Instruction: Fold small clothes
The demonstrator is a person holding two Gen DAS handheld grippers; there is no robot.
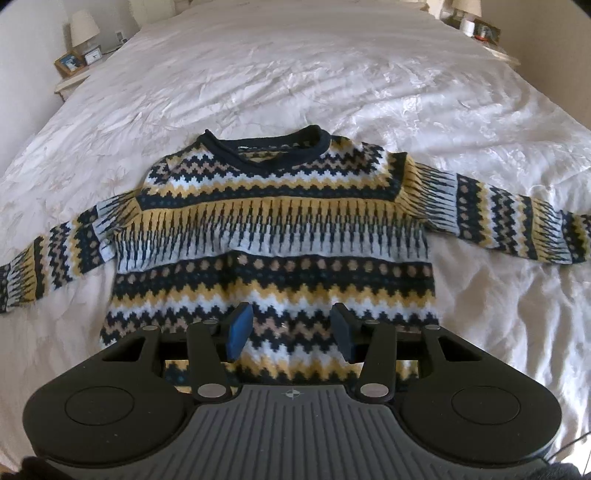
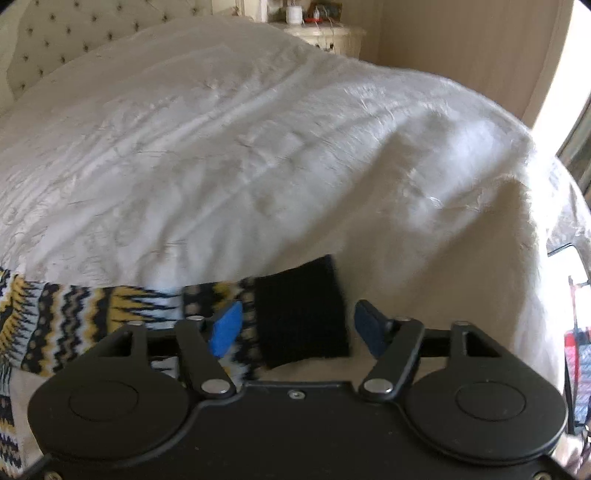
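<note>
A small knitted sweater (image 1: 273,229), patterned in navy, yellow, pale blue and tan, lies flat on a white bedspread (image 1: 295,81). Its neck points away and both sleeves are spread sideways. My left gripper (image 1: 291,332) hovers over the sweater's lower body, open, its blue pads apart with only the knit showing beneath them. In the right wrist view one sleeve (image 2: 92,314) runs in from the left and ends in a dark ribbed cuff (image 2: 301,317). My right gripper (image 2: 297,328) stands open astride that cuff, and neither pad touches it.
A bedside table with a lamp (image 1: 83,31) and small frames stands at the far left. Another bedside table (image 2: 325,35) stands at the far right, and a tufted headboard (image 2: 74,33) is behind. The bed's edge (image 2: 535,229) drops off just right of the cuff.
</note>
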